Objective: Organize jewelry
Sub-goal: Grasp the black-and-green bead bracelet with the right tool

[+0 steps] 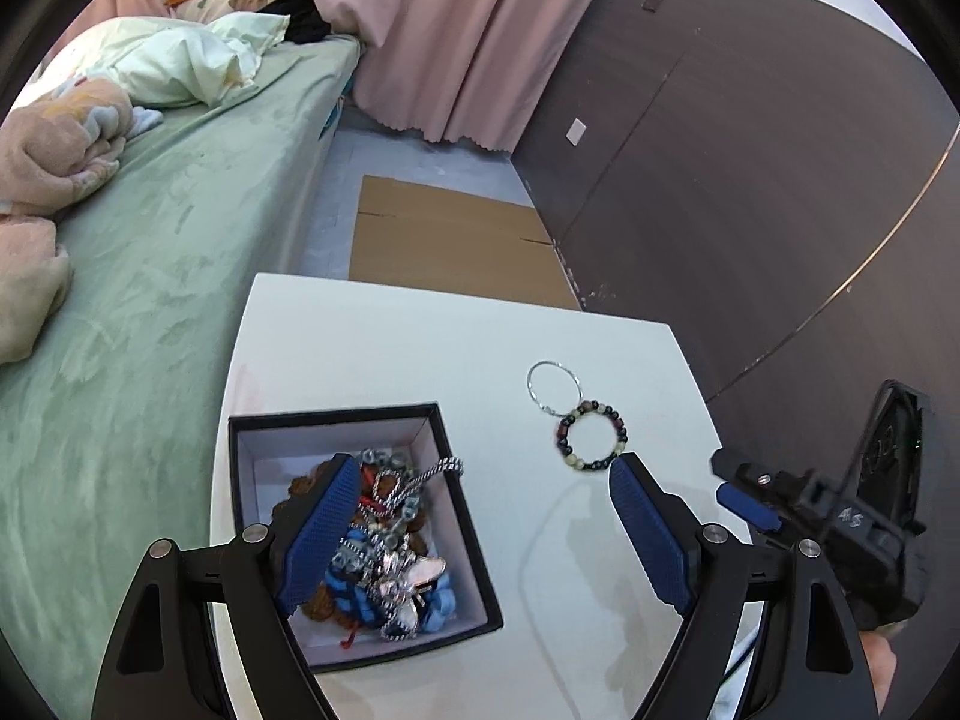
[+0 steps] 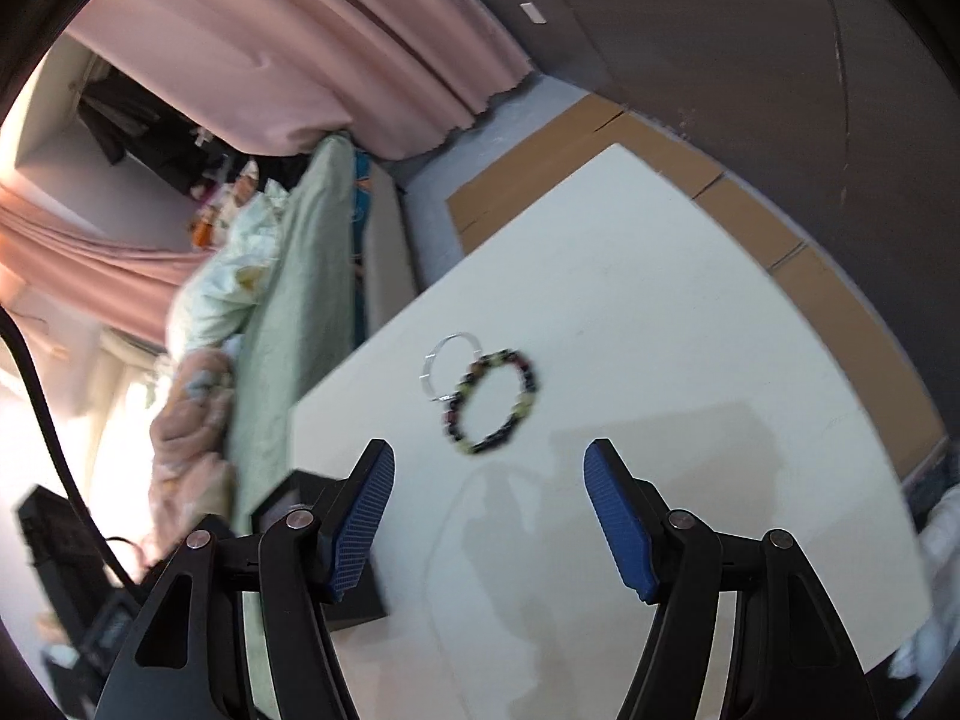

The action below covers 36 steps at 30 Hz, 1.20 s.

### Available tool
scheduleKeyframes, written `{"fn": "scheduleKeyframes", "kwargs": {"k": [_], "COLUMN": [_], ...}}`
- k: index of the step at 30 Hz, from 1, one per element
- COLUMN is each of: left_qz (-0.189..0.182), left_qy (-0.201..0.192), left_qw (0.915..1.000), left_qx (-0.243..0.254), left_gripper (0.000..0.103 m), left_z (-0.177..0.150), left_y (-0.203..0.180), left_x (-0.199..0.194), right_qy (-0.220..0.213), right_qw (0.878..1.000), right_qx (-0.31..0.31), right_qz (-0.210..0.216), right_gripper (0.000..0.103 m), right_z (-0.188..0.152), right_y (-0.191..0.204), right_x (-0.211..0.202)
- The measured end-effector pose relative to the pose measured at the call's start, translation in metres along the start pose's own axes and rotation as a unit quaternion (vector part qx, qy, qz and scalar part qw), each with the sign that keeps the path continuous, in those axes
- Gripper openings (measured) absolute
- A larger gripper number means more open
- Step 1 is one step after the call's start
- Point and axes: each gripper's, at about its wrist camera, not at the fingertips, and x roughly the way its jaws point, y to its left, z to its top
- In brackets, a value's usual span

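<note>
Where it touches the silver ring (image 1: 553, 387), the beaded bracelet (image 1: 592, 435) mixes dark and pale beads.

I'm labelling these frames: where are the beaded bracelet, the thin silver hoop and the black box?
Dark beaded bracelet (image 1: 593, 435): left wrist view, on its beads.
Thin silver wire hoop (image 1: 554, 387): left wrist view, on its wire.
Black square box (image 1: 441, 438): left wrist view, right rim.

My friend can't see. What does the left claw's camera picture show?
An open black box full of tangled jewelry sits on a white table, with the open left claw above it. A bead bracelet and a thin silver ring lie beside the box.
</note>
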Motion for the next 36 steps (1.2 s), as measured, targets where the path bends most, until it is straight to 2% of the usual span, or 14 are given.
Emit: {"fn": "scheduleKeyframes", "kwargs": {"k": [2, 6, 11, 21, 22, 25, 27, 29, 34, 36], "left_qz": [-0.001, -0.001, -0.002, 0.001, 0.004, 0.009, 0.012, 0.014, 0.019, 0.023], "left_qy": [-0.001, -0.001, 0.001, 0.011, 0.011, 0.012, 0.012, 0.013, 0.022, 0.029], "left_qw": [1.0, 1.0, 1.0, 0.9997, 0.9997, 0.9997, 0.9997, 0.9997, 0.9996, 0.9992], "left_qx": [0.001, 0.006, 0.006, -0.021, -0.02, -0.019, -0.019, -0.018, 0.002, 0.012], "left_gripper": [0.084, 0.081, 0.079, 0.071, 0.07, 0.069, 0.069, 0.069, 0.067, 0.061], "left_z": [0.003, 0.01, 0.021, 0.039, 0.04, 0.04, 0.039, 0.04, 0.039, 0.039], "left_y": [-0.001, -0.004, -0.002, 0.016, 0.018, 0.02, 0.021, 0.02, 0.005, -0.002], "left_x": [0.003, 0.011, 0.021, 0.04, 0.041, 0.041, 0.041, 0.042, 0.046, 0.05], "right_qy": [0.0, 0.012, 0.016, 0.023, 0.014, 0.006, 0.008, 0.018, 0.036, 0.033], "right_qw": [1.0, 0.999, 0.997, 0.988, 0.986, 0.978, 0.971, 0.973, 0.987, 0.99], "right_qx": [-0.012, -0.019, -0.04, -0.087, -0.096, -0.135, -0.154, -0.154, -0.108, -0.095], "right_qz": [-0.023, -0.044, -0.069, -0.128, -0.133, -0.16, -0.18, -0.169, -0.114, -0.098], "right_gripper": [0.06, 0.048, 0.041, 0.038, 0.037, 0.028, 0.01, 0.01, 0.009, 0.009], "right_z": [0.003, 0.009, 0.016, 0.019, 0.02, 0.02, 0.018, 0.019, 0.025, 0.028], "right_y": [0.001, 0.0, 0.006, 0.017, 0.02, 0.029, 0.031, 0.03, 0.011, 0.005], "right_x": [0.006, 0.023, 0.04, 0.077, 0.079, 0.085, 0.084, 0.081, 0.068, 0.06]}}
